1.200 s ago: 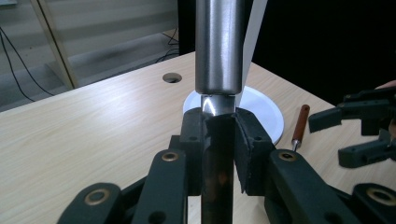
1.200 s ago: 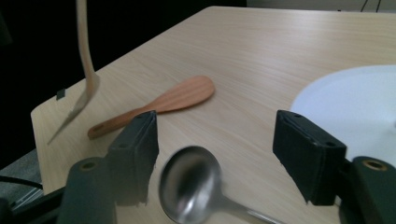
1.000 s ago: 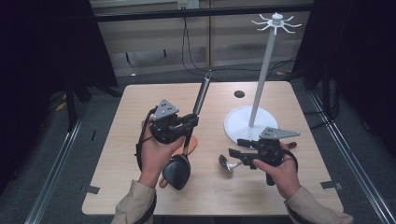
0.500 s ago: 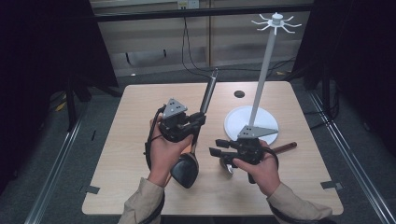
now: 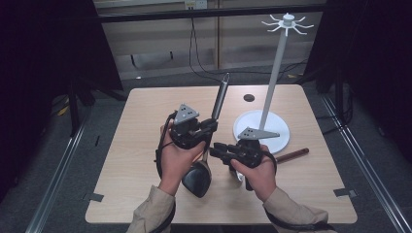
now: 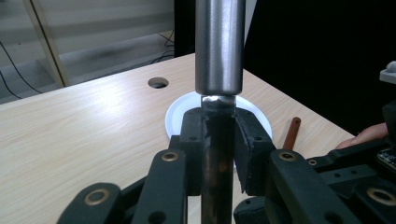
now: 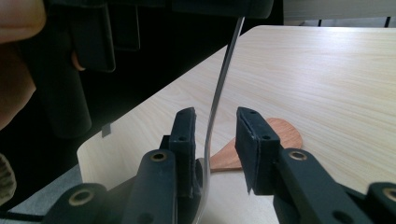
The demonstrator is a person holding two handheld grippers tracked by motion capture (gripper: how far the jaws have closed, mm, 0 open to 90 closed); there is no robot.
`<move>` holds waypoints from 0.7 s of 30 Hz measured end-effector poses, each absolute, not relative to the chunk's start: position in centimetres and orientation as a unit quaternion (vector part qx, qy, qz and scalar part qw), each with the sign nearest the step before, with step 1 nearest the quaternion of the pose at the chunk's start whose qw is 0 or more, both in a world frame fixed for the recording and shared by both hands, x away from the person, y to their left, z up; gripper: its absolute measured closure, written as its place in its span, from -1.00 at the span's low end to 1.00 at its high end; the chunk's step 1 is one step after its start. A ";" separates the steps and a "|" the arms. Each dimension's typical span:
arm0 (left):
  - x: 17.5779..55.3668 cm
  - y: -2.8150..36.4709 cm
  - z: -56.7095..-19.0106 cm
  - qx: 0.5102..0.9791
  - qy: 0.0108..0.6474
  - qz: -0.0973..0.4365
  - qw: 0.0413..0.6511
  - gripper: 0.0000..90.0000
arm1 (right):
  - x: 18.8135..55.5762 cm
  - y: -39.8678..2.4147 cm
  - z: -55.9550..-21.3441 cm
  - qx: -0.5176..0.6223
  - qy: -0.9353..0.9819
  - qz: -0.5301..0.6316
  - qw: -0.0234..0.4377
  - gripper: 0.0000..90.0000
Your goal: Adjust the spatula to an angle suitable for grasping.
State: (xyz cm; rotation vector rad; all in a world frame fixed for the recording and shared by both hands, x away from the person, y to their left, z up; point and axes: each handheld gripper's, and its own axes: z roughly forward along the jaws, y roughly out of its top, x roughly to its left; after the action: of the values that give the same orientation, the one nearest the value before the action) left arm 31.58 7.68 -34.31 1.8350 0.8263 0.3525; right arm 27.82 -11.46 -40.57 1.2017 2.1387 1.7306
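Clamping ladle [image 6: 218,46] stem, left fingers [image 6: 194,140]; right fingers [image 7: 184,135] flanking

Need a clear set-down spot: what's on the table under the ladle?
Under the ladle, held by the left gripper, a wooden spatula lies flat. Its handle reappears past the right gripper; the middle is covered.

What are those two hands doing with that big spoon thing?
A person holds a gripper in each hand at a wooden table. The left gripper is clamped on the metal shaft of a long ladle, lifted off the table. The right gripper has just been closing around the thin shaft lower down; one pad looks apart from it. A white hanging stand waits nearby.
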 end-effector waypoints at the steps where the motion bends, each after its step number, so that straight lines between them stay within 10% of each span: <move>1: 31.6 7.7 -34.3 0.766 0.345 0.149 0.521 0.67 | 27.9 -11.4 -40.6 0.401 0.709 0.575 0.072 0.55; 21: 31.2 7.0 -34.1 0.768 0.340 0.130 0.527 0.64 | 28.6 -11.3 -41.1 0.424 0.685 0.588 0.076 0.99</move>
State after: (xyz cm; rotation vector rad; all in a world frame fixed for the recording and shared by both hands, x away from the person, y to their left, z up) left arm 31.16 7.04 -34.09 1.8345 0.8128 0.3108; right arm 28.60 -11.28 -41.08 1.2706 2.0535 1.7624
